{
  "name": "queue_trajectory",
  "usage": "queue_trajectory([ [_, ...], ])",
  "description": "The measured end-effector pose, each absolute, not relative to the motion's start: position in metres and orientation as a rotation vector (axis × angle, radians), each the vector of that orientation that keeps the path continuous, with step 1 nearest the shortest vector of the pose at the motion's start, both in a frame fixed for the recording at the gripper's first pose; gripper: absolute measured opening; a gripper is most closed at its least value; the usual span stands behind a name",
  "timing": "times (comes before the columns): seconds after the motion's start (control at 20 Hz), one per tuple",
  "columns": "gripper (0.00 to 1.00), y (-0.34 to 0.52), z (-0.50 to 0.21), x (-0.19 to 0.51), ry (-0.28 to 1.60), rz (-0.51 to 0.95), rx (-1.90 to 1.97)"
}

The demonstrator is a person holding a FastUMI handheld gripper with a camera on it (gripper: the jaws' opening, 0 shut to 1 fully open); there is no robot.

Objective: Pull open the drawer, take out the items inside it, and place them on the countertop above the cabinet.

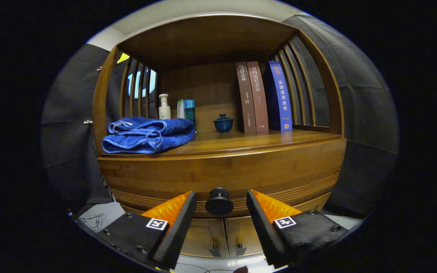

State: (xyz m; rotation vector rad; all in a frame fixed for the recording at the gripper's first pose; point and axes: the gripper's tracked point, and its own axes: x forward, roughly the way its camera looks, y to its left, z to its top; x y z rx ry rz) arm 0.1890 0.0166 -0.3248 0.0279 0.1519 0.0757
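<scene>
The wooden cabinet (218, 170) stands straight ahead, its countertop serving as the bench (264, 138) under an open shelf bay with slatted sides. Below the bench's front edge the drawer (279, 182) sits shut, flush with the cabinet face, so the task looks barely begun: the pull, the emptying and the placing all remain.

On the bench, a folded blue towel (148, 134) lies at the left front corner. Three books (264, 96) stand upright toward the right rear. Behind the towel stand a pale pump bottle (164, 107) and a teal bottle (189, 110) with a small box just beside it. A small lidded teacup (223, 123) sits near the middle rear.

The hand-held gripper (220, 203) is spread open, its fingers flanking the drawer's round dark knob (219, 201) without touching it. What the drawer holds is hidden.
</scene>
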Motion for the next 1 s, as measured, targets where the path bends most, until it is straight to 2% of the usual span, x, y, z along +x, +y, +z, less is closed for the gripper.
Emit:
queue_trajectory([
  [0.1,0.82,0.019,-0.335,0.202,0.144,0.069,-0.007],
  [0.3,0.53,0.021,-0.336,0.208,0.125,0.062,0.003],
  [0.4,0.46,0.022,-0.334,0.209,0.139,0.054,-0.029],
  [0.45,0.46,0.02,-0.339,0.211,0.154,0.05,-0.05],
  [0.55,0.29,0.021,-0.339,0.212,0.148,0.055,-0.034],
  [0.6,0.28,0.022,-0.337,0.208,0.156,0.066,-0.029],
  [0.65,0.19,0.021,-0.337,0.208,0.17,0.07,-0.031],
  [1.0,0.19,0.016,-0.333,0.157,0.203,0.063,-0.01],
])
